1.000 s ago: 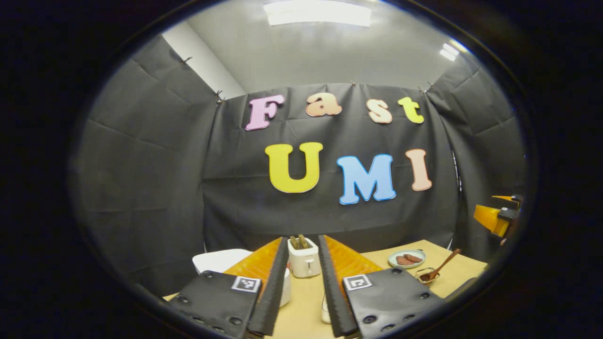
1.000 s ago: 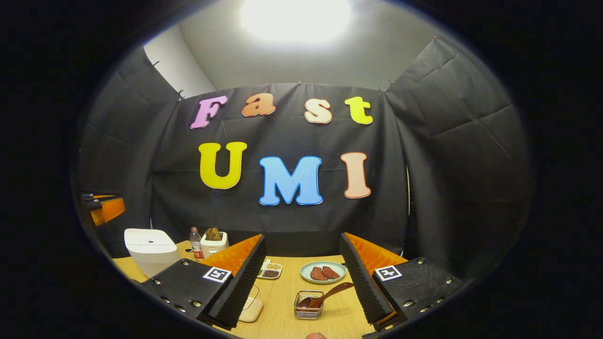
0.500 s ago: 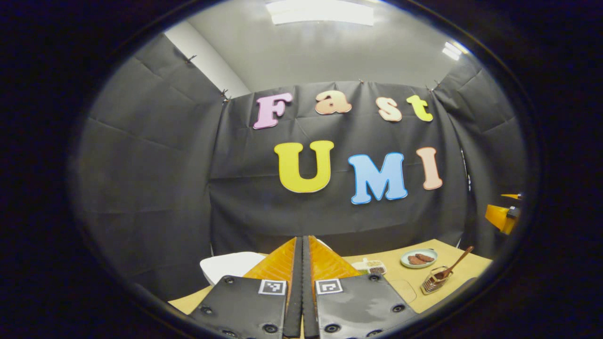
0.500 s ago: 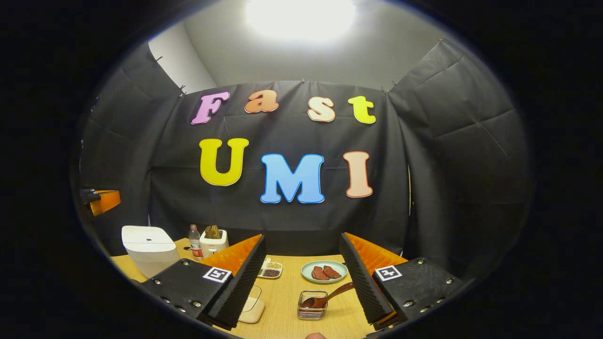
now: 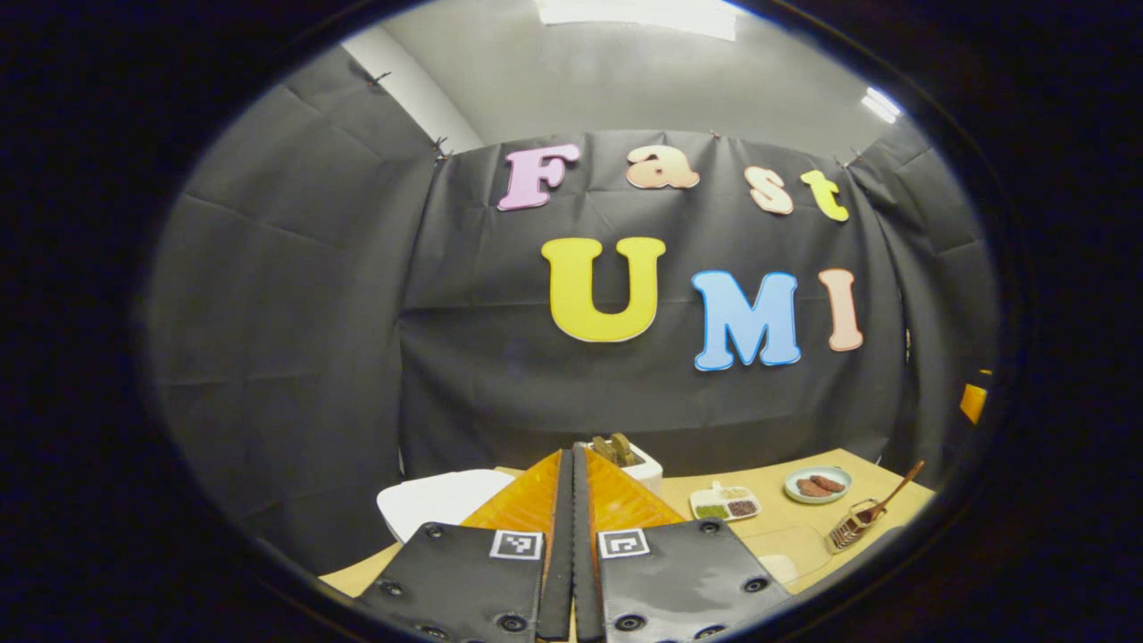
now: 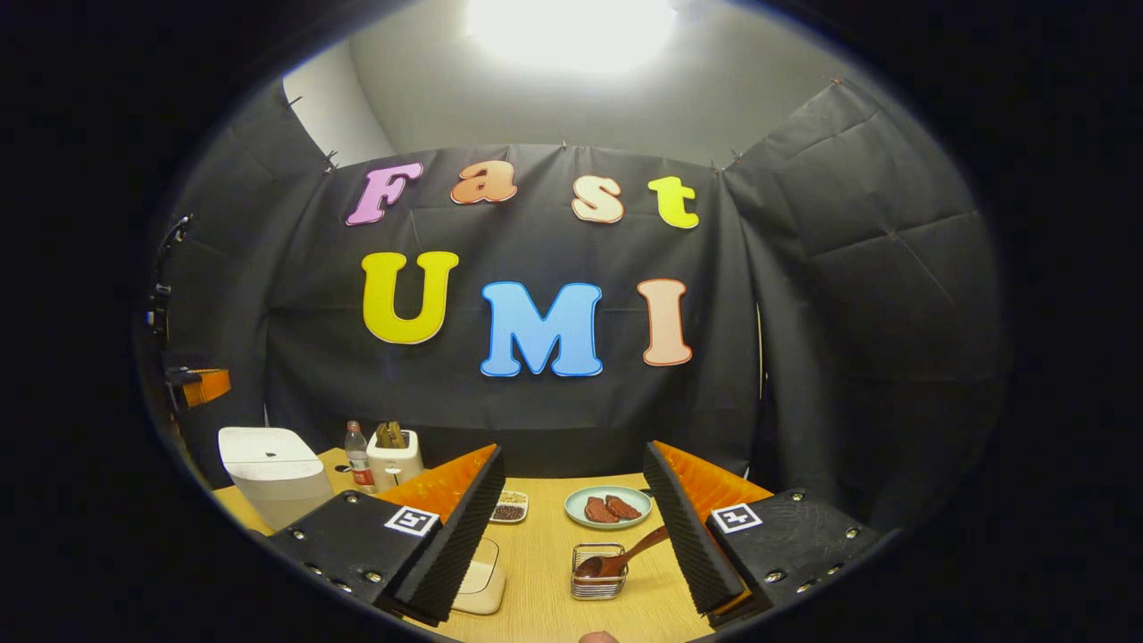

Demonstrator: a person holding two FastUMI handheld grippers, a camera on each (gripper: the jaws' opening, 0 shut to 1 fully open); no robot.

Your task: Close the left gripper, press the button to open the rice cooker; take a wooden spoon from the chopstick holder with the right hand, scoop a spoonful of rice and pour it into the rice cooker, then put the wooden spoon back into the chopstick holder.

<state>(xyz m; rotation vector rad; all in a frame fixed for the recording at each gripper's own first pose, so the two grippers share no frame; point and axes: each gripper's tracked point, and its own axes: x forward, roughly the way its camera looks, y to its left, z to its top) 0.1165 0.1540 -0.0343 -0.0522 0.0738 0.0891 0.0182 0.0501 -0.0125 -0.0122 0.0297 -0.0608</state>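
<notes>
Closing came first: a second ago the left gripper (image 5: 571,545) had its fingers apart, and now they sit pressed together with nothing between them, as they did half a second ago, while the view has swung so the rice cooker (image 5: 442,500) lies just left of the closed tips and the toaster (image 5: 629,460) pokes out just right of them. I judge the first step done and the button press next; the cooker's lid looks shut, and I cannot make out the button from here. Further right of those tips sit a small divided dish (image 5: 725,504), a plate (image 5: 817,485), then the holder (image 5: 855,527) with the spoon (image 5: 893,494) leaning out of it. In the right gripper view, the cooker (image 6: 272,473), a bottle (image 6: 358,457) and the toaster (image 6: 396,457) stand left of the right gripper (image 6: 571,527), whose fingers are wide apart and empty; between them, ahead, rest the holder (image 6: 598,582) and spoon (image 6: 625,560), untouched, with the plate (image 6: 607,507) beyond. The bottle's label is too small to read; each gripper carries square coded markers, not text.
</notes>
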